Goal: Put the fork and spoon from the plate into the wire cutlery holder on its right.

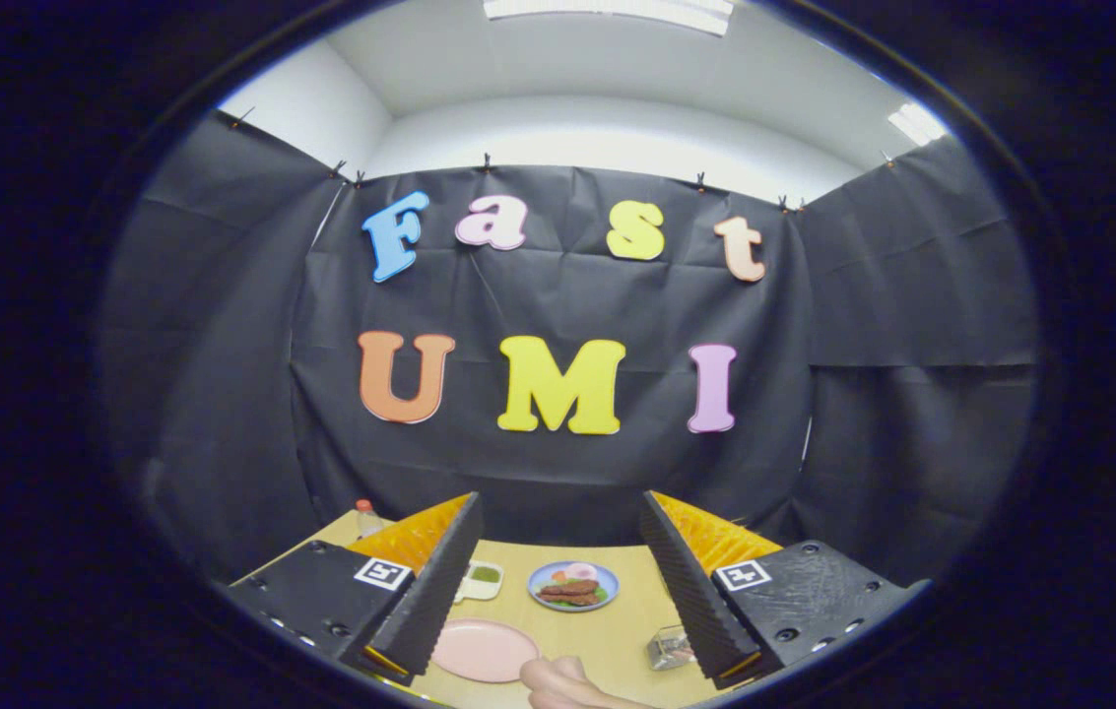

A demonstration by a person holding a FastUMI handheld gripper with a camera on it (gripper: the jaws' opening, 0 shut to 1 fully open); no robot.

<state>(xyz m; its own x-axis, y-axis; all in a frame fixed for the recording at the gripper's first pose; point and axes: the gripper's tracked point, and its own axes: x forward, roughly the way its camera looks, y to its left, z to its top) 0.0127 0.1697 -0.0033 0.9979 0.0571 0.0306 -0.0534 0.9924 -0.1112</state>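
1. On the light wooden table (pixel 607 640), between the fingers, we see the pink plate (pixel 484 650); we take it as our landmark.
2. The gripper (pixel 558 581) hovers above the table with its jaws spread wide apart and nothing between them; neither finger touches any item.
3. We cannot make out a fork or spoon on the pink plate: its visible surface looks bare, though part of it is hidden behind the left finger (pixel 434 591).
4. To the right of the pink plate, close by the inner edge of the right finger (pixel 690 591), sits the wire cutlery holder (pixel 668 648). It is small and partly covered by that finger, so we cannot tell what is inside it.
5. Beyond the pink plate stands a blue plate (pixel 573 586) carrying toy food: brown strips, some green and a pale round piece.
6. Just left of the blue plate, and beyond the pink plate, lies a small white dish (pixel 482 579) with something green in it, partly hidden by the left finger.
7. Further left and behind the pink plate, at the table's far corner, we see a small bottle (pixel 367 517) with a red cap.
8. Just right of the pink plate's near side, a person's hand (pixel 567 684) rests at the table's near edge.
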